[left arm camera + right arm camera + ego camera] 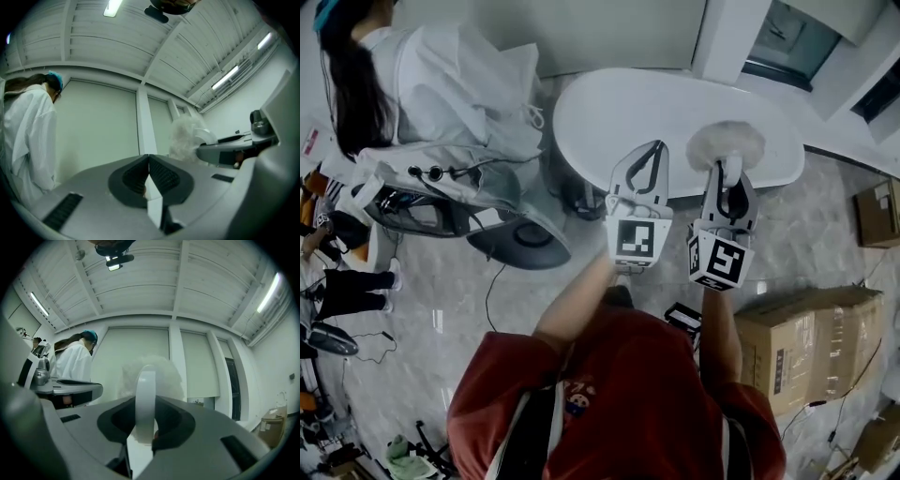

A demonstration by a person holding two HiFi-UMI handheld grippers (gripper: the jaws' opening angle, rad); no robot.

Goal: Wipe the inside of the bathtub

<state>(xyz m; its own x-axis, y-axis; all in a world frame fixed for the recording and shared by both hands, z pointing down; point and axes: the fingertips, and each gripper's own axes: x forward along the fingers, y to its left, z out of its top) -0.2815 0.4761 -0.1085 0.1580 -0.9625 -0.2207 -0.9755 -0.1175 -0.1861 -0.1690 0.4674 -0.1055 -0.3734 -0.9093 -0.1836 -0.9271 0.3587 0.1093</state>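
Note:
A white oval bathtub (pixel 591 112) stands on the marble floor ahead of me. Both grippers are held up above its near rim, pointing upward. My left gripper (pixel 654 148) is shut with nothing between its jaws; in the left gripper view its tips (pixel 148 157) meet against the wall. My right gripper (pixel 730 167) is shut on the white handle (pixel 146 399) of a fluffy white scrubber (pixel 726 143), whose puff (pixel 152 373) stands above the jaws. The scrubber (pixel 187 136) also shows in the left gripper view.
A person in a white coat (pixel 441 84) stands left of the tub beside grey equipment (pixel 441 206). Cardboard boxes (pixel 811 342) sit on the floor at right. A white wall column (pixel 731 37) rises behind the tub.

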